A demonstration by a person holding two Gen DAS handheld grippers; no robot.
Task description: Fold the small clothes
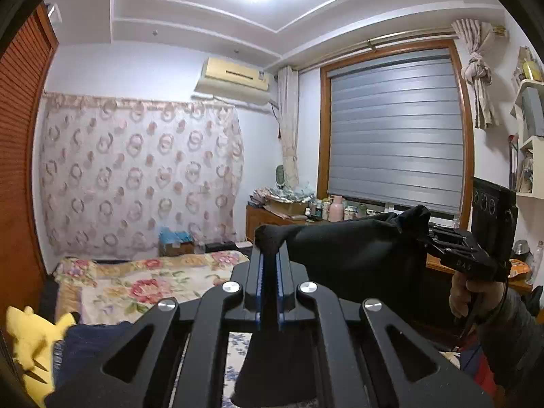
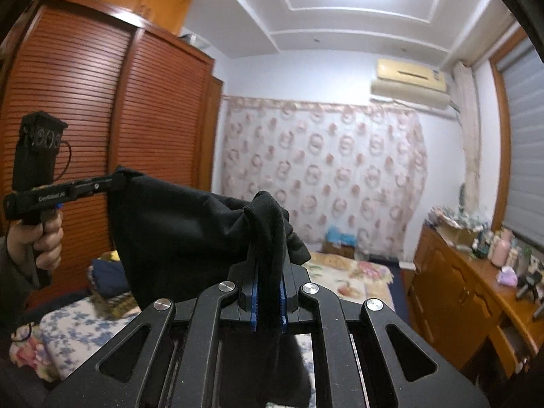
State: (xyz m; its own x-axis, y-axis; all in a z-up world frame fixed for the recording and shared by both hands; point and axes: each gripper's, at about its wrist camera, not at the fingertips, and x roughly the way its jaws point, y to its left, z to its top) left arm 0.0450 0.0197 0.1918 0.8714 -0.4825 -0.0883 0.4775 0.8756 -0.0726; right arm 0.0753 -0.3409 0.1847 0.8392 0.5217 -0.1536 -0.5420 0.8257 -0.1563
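A small black garment (image 1: 353,258) hangs stretched in the air between both grippers, above the bed. My left gripper (image 1: 268,248) is shut on one top corner of it, with cloth draped over the fingertips. The right gripper (image 1: 431,234) shows at the right of the left wrist view, pinching the other corner. In the right wrist view my right gripper (image 2: 268,238) is shut on the black garment (image 2: 176,238), and the left gripper (image 2: 115,180) holds the far corner at left.
A bed with a floral cover (image 1: 142,282) lies below. Folded dark clothes (image 2: 108,272) and a yellow plush (image 1: 30,343) sit on it. A wooden dresser (image 2: 455,292) with bottles stands at the right under the window. A wardrobe (image 2: 102,119) is at the left.
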